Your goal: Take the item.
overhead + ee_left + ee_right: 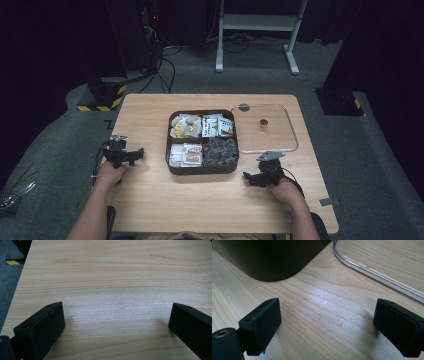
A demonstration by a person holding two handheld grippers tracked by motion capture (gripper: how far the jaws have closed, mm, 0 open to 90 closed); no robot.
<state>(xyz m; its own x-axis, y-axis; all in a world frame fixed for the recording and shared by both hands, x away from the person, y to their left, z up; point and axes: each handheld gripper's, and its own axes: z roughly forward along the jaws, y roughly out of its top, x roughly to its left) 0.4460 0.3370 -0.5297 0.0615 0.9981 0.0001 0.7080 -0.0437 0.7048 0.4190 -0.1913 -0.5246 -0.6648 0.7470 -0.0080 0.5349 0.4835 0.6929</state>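
A dark brown box [202, 169] with four parts is seen in the middle of the tabletop [150, 200] in the high view. In the part at 11 o'clock, yellow and white packets [185, 125] are kept. In the part at 1 o'clock, white packets with red and black print [218, 126] are kept. In the part at 7 o'clock, small white and orange packets [185, 155] are laid, and in the part at 5 o'clock dark packets [220, 151] are piled. A clear lid [291, 131] with a small round knob [263, 122] is laid flat at 3 o'clock of the box, just beside it. The right gripper [248, 176] is held low over the tabletop at 5 o'clock of the box, near the box's corner and the lid's near edge. In the right gripper view, the right gripper's fingers [262, 326] are spread wide apart with bare wood between them, the box's dark wall [272, 257] is seen at 11 o'clock, and the lid's clear rim [374, 272] is seen at 1 o'clock. The left gripper [140, 154] is held at 9 o'clock of the box, near it but not touching. In the left gripper view, the left gripper's fingers [42, 330] are also spread wide apart, and nothing is held between them above the wood.
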